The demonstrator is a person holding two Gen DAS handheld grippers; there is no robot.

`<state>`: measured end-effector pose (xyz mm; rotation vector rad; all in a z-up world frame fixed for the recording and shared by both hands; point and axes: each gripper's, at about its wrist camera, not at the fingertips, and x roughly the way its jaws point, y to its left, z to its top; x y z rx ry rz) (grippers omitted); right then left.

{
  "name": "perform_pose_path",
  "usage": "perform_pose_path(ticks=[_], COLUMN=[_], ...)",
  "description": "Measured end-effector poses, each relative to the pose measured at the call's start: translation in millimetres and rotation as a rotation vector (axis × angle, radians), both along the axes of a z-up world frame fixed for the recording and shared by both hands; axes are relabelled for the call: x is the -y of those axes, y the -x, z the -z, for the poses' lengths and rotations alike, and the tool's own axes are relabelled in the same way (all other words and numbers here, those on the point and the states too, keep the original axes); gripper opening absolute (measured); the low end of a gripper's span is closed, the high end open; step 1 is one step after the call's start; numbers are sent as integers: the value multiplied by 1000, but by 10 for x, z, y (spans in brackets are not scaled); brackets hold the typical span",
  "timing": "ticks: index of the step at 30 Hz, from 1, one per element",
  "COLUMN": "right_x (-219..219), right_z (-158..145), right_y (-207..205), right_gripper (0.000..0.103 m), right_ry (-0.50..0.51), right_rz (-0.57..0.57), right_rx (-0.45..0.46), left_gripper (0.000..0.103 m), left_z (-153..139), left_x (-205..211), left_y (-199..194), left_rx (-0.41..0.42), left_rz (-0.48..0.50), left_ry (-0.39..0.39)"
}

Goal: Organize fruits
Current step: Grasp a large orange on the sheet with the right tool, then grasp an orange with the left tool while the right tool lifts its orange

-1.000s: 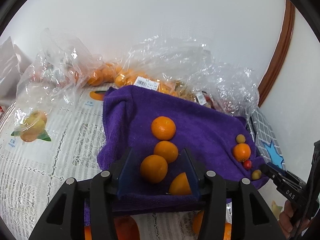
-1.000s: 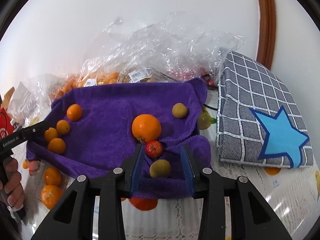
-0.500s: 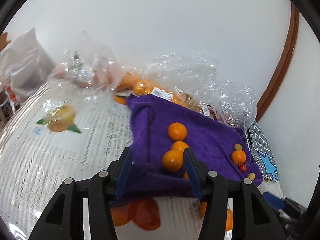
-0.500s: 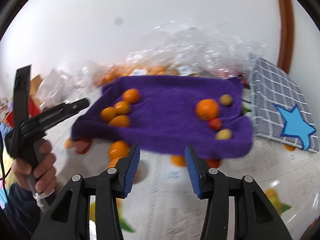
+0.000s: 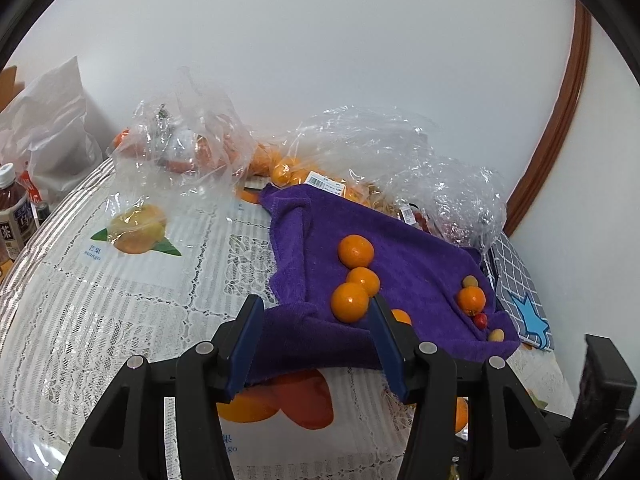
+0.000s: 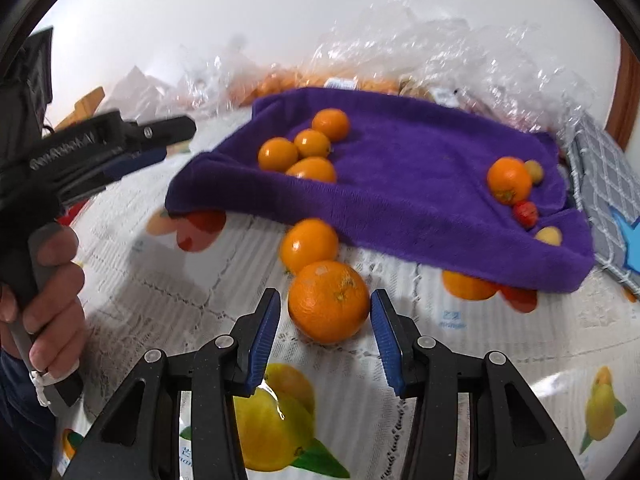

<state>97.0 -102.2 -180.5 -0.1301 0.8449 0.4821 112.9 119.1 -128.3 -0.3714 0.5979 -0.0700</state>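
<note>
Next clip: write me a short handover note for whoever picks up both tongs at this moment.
Right tongs: open, empty, fingers flanking the big orange on the tablecloth, not touching it.
Left tongs: open, empty, over the near edge of the purple towel.
Done, by the look of it: four small oranges grouped at the towel's left end; a mixed group at the right end, an orange, a red fruit and two yellowish fruits.
Left: the big orange and a second orange behind it are off the towel. More fruit sits in plastic bags at the back.
</note>
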Motion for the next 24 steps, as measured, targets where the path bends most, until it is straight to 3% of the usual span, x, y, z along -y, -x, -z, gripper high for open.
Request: perform_pose_path(ticks=[6,12,16,20,24], right_x=[39,272,583,861,1076], right_z=[26,-76,-143,-169,-148], right_y=[-17,82,121,121,97], right_gripper=[41,41,41,41,41], right_ry=[-24,-38,-34,-34,-49], right_rz=[-7,17,63,112,154], right_rx=[-4,37,57,67,66], left_gripper=[52,52,52,52,51], left_z=[34,88,187,319,340], left_x=[104,354,630,904,1064], left_y=[-31,-23,-56,-155,-211], left_rx=[-12,-44,-109,-195,-217], left_rz=[38,190,289,312,340], left_ry=[-29,-24,-13,-72,-90])
